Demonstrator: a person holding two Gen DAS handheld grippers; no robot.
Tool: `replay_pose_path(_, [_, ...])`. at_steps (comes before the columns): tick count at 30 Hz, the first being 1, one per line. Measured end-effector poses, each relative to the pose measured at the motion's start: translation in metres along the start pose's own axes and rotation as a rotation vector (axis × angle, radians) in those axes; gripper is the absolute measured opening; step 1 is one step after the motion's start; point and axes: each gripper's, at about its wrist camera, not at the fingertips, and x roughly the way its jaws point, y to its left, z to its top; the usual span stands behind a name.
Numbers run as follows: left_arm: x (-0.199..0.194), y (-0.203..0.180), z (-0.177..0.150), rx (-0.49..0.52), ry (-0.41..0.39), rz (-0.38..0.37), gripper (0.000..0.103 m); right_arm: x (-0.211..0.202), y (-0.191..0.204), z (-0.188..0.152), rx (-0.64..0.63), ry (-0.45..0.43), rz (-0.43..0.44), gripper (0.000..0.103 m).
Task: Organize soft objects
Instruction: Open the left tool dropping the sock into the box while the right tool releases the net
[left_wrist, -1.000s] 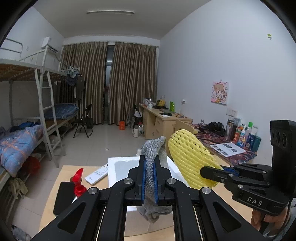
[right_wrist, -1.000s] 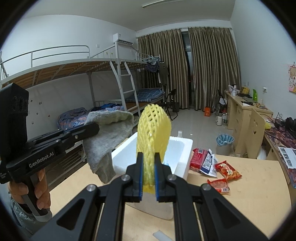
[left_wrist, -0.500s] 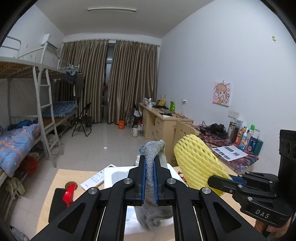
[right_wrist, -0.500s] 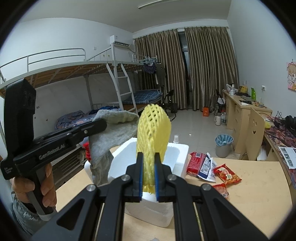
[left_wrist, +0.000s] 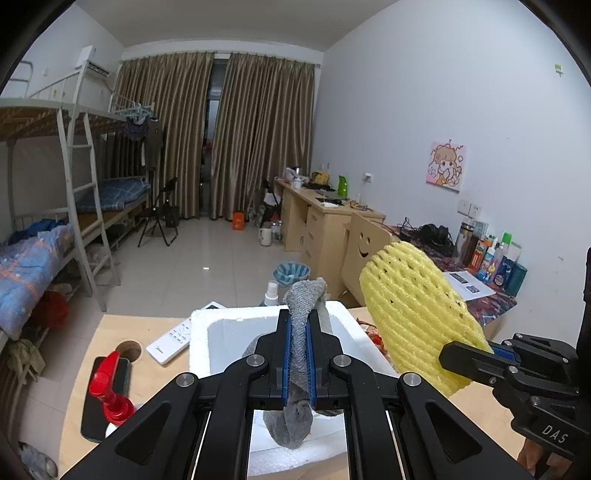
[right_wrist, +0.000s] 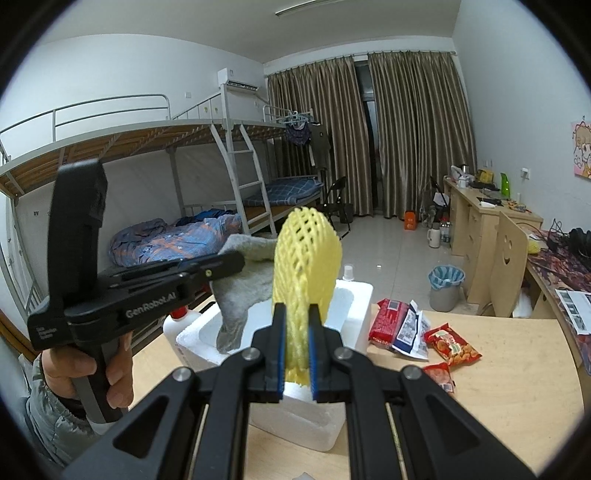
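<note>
My left gripper (left_wrist: 298, 354) is shut on a grey sock (left_wrist: 301, 314), which hangs over the hollow of a white foam box (left_wrist: 199, 343) on the wooden table. In the right wrist view the same sock (right_wrist: 247, 280) droops from the left gripper (right_wrist: 236, 264) above the box (right_wrist: 354, 295). My right gripper (right_wrist: 297, 350) is shut on a yellow foam net sleeve (right_wrist: 304, 266) held upright just in front of the box. From the left wrist view that sleeve (left_wrist: 410, 314) stands to the right of the box.
Snack packets (right_wrist: 402, 325) lie on the table right of the box. A white remote (left_wrist: 171, 338), a red-capped spray bottle (left_wrist: 110, 391) and a black phone (left_wrist: 105, 413) sit to its left. A bin (right_wrist: 445, 286), desks and bunk beds stand beyond.
The left gripper has carried the sock forward and slightly down, so it now hangs over the box. The right gripper and the yellow sleeve have hardly moved.
</note>
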Motion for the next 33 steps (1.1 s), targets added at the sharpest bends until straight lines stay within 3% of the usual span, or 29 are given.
replay_pose_path(4, [0.005, 0.000, -0.003, 0.007, 0.016, 0.001, 0.009, 0.000, -0.001, 0.000, 0.002, 0.000, 0.000, 0.013])
replay_pose_path(7, [0.007, 0.000, -0.005, 0.016, 0.027, 0.028, 0.022, 0.000, -0.002, 0.000, 0.005, 0.002, -0.001, 0.013])
replay_pose_path(9, [0.009, 0.000, -0.006, 0.020, 0.031, 0.041, 0.060, 0.000, -0.003, 0.000, 0.007, 0.001, -0.002, 0.013])
replay_pose_path(11, [0.009, 0.000, -0.006, 0.021, 0.031, 0.057, 0.079, -0.001, -0.003, 0.000, 0.011, 0.000, 0.000, 0.013])
replay_pose_path(12, [0.008, 0.001, -0.006, 0.020, 0.022, 0.061, 0.083, -0.001, -0.003, 0.000, 0.013, -0.001, 0.003, 0.013])
replay_pose_path(20, [-0.007, 0.003, -0.007, 0.028, -0.025, 0.088, 0.099, -0.001, -0.004, -0.001, 0.010, 0.002, 0.002, 0.013])
replay_pose_path(33, [-0.056, 0.023, -0.010, -0.022, -0.111, 0.110, 0.101, 0.023, 0.010, 0.003, -0.019, 0.047, 0.017, 0.013])
